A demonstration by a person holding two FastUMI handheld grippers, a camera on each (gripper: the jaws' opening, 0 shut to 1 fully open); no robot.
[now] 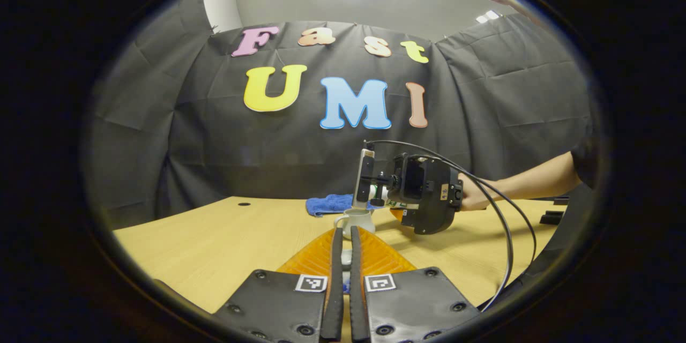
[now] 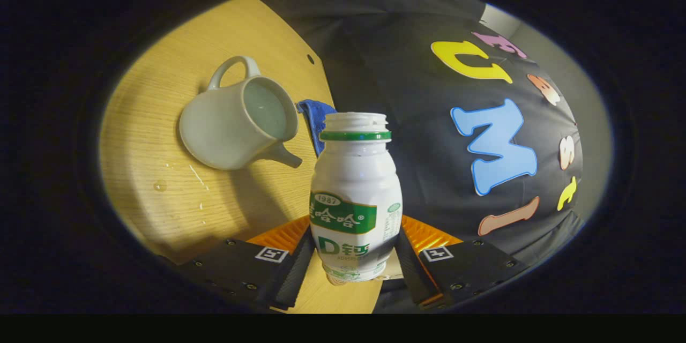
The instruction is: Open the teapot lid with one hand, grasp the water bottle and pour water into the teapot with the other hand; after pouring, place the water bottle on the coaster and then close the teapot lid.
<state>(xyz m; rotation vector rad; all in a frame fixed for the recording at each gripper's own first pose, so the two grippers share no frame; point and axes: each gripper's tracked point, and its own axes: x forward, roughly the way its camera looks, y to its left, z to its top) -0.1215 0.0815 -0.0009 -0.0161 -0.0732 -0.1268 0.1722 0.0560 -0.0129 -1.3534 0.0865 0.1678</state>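
A pale teapot point(image 1: 356, 220) stands on the wooden table point(image 1: 214, 241), lid off; in the right gripper view the teapot point(image 2: 236, 123) is open at the top with water inside. My right gripper point(image 2: 351, 257) is shut on a white uncapped bottle point(image 2: 353, 193) with a green label, tipped on its side. In the left gripper view the right gripper point(image 1: 367, 179) hangs just above the teapot with the bottle point(image 1: 378, 192) in it, held by a hand. My left gripper point(image 1: 346, 257) is nearly shut on a small white piece, apparently the teapot lid point(image 1: 347, 260), on the near side of the teapot.
A blue cloth point(image 1: 329, 204) lies behind the teapot, the cloth point(image 2: 313, 115) also lying past the teapot's spout in the right gripper view. Water drops point(image 2: 161, 186) spot the table beside the teapot. A black cable point(image 1: 504, 236) trails from the right gripper.
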